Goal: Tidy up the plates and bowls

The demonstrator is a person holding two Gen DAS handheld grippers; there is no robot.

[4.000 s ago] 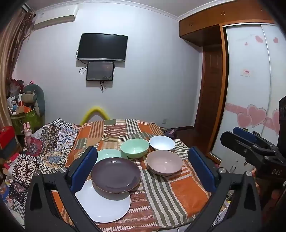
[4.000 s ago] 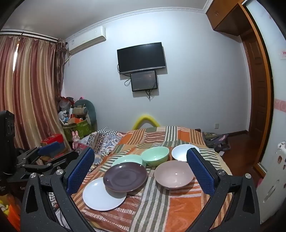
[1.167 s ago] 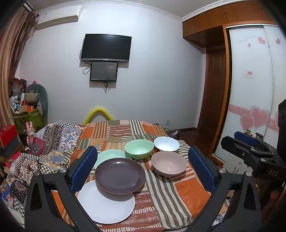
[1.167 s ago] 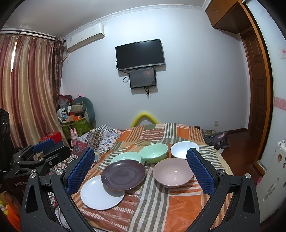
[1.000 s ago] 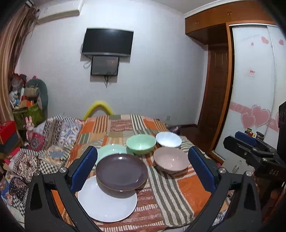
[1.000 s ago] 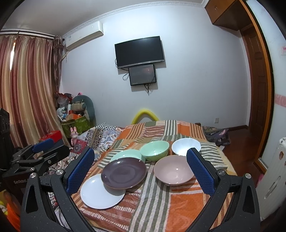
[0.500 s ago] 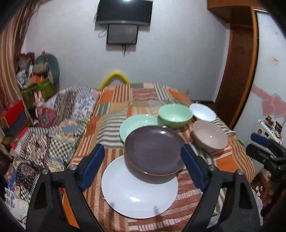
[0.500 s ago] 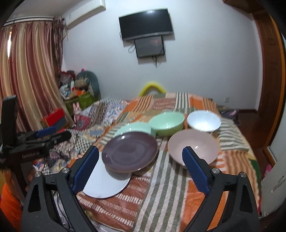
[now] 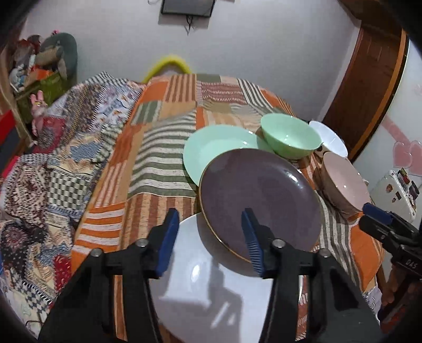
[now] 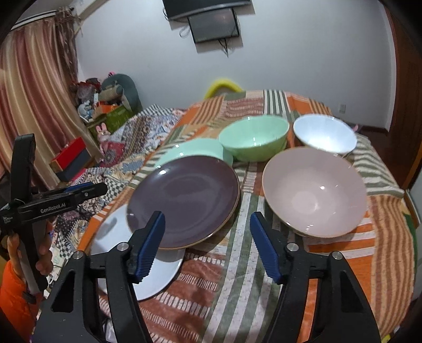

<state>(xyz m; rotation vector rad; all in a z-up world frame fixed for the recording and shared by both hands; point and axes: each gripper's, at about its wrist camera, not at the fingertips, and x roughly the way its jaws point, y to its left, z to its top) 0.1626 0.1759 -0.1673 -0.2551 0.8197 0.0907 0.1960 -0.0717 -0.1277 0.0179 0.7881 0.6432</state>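
Left gripper (image 9: 211, 232) jaws part-spread, just been closing, nothing pinched; it hangs over the near edge of the white plate (image 9: 211, 298), its right blue pad (image 9: 252, 242) showing in front of the lower rim of the dark purple plate (image 9: 259, 200), contact not clear. Right gripper (image 10: 207, 237) jaws also part-spread, just been closing, empty; between its pads sits striped cloth, left pad (image 10: 147, 245) overlapping the near rim of the purple plate in view, right pad (image 10: 263, 248) just short of the pink bowl (image 10: 313, 190). Purple plate lies tilted, overlapping the white plate in front and the mint green plate (image 9: 216, 147) behind. Mint green bowl (image 10: 253, 137) stands behind the purple plate, touching the green plate's edge; white bowl (image 10: 324, 133) is right of it, just behind the pink bowl. All dishes sit on an orange-striped patchwork blanket (image 10: 382, 237) over a bed. Person's hand (image 10: 42, 253) in orange sleeve grips the left tool's handle at the right camera's left edge. Curtain (image 10: 34, 92) left, screen (image 10: 215, 25) on the wall.
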